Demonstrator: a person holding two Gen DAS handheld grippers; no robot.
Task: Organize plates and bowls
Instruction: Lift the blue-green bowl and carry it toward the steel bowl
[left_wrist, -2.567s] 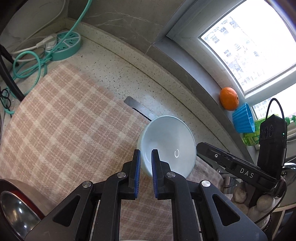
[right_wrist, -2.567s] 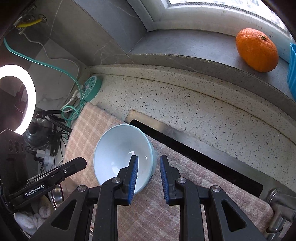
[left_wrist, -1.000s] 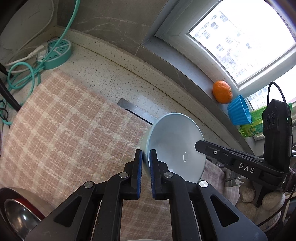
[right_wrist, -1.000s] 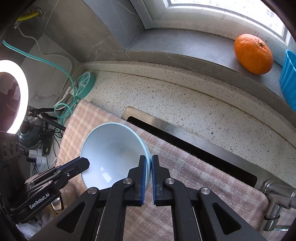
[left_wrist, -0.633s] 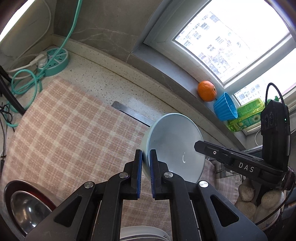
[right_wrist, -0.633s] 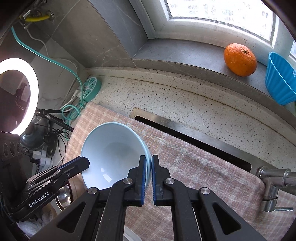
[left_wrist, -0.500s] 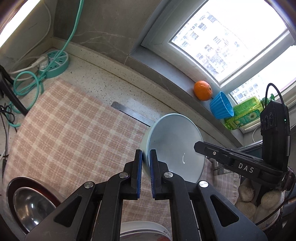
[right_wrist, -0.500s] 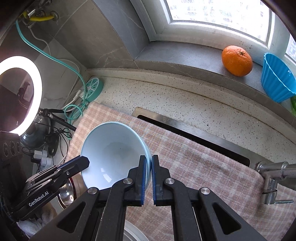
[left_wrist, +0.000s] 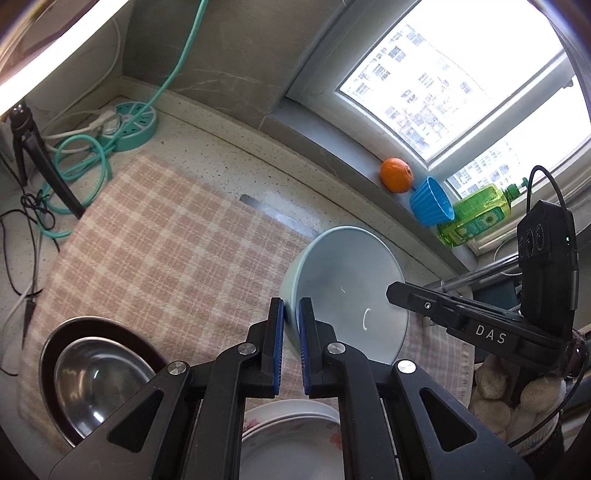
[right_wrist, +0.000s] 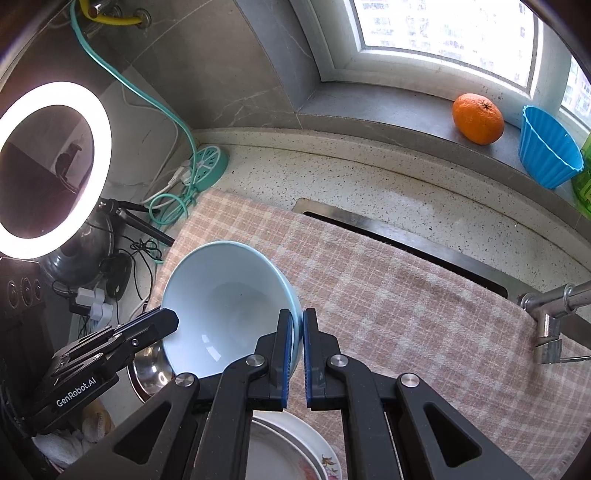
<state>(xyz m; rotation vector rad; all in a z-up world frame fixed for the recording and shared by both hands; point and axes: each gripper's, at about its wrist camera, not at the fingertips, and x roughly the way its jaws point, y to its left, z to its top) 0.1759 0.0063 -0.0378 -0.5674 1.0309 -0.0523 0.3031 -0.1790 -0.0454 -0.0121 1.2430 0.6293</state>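
Observation:
Both grippers hold one pale blue bowl (left_wrist: 347, 291) in the air above the checked cloth (left_wrist: 166, 243). My left gripper (left_wrist: 291, 317) is shut on the bowl's near-left rim. My right gripper (right_wrist: 297, 328) is shut on the opposite rim of the same bowl (right_wrist: 225, 302). In the left wrist view the right gripper shows as a black body at the bowl's right side. Below, near the bottom edge, lies a stack of white flowered plates (left_wrist: 291, 443), seen also in the right wrist view as plates (right_wrist: 291, 450). A steel bowl (left_wrist: 92, 373) sits inside a dark red one at the lower left.
A teal power strip (left_wrist: 129, 125) with coiled cables lies in the back corner. On the window sill stand an orange (left_wrist: 397, 175), a blue ribbed cup (left_wrist: 430, 201) and a green bottle (left_wrist: 476, 218). A lit ring light (right_wrist: 55, 166) stands left; a tap (right_wrist: 550, 314) is at right.
Both grippers have risen and pulled back with the bowl between them. More of the sill, the plates and the steel bowl have come into view.

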